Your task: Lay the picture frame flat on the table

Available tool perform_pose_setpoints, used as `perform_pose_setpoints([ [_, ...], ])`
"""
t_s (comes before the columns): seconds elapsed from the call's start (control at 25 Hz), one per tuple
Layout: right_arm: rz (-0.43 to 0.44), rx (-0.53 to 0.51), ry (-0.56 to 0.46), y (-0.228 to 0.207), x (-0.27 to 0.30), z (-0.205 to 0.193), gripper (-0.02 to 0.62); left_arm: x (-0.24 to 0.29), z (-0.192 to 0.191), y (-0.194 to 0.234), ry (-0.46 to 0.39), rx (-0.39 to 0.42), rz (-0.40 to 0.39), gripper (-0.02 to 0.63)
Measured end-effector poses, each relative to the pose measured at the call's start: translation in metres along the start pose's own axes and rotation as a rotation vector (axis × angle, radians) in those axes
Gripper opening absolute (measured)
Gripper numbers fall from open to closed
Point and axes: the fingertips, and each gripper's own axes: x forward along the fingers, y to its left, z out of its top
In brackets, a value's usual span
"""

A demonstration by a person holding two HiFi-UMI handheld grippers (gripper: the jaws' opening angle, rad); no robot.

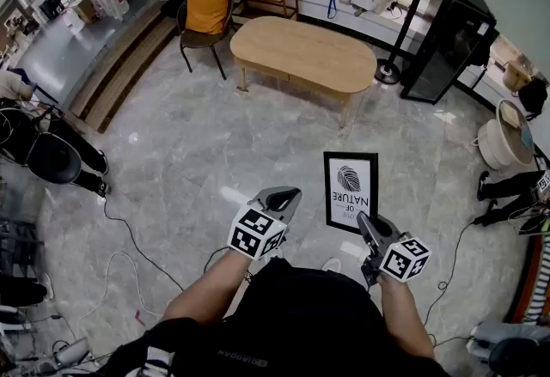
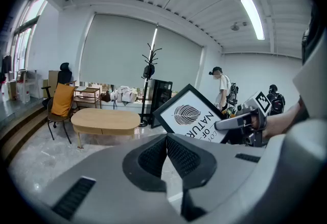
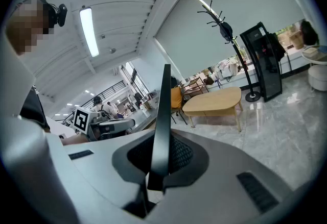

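Black picture frame [image 1: 350, 188] is pinched by right tool [image 1: 367, 225]; left tool [image 1: 289, 195] closed, empty.

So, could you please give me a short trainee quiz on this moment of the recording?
1. Fill in: the left gripper has its jaws ____, with nothing between them.
2. The black-framed leaf picture is gripped by: A) the left gripper B) the right gripper C) neither.
3. True or false: the picture is up in the air, apart from the oval light-wood table.
Key: 1 shut; 2 B; 3 true.
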Motion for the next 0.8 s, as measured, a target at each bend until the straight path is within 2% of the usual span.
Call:
perform_pose_setpoints([
  [0.6,-0.001,0.008,0.012,-0.010,0.003,-0.003,0.017,0.015,0.000,-0.004,0.006,0.020,-0.023,0.005],
  [0.8,0.035,0.042,0.051,0.002,0.016,-0.005,0.017,0.011,-0.004,0.005,0.022,0.004,-0.039,0.005],
])
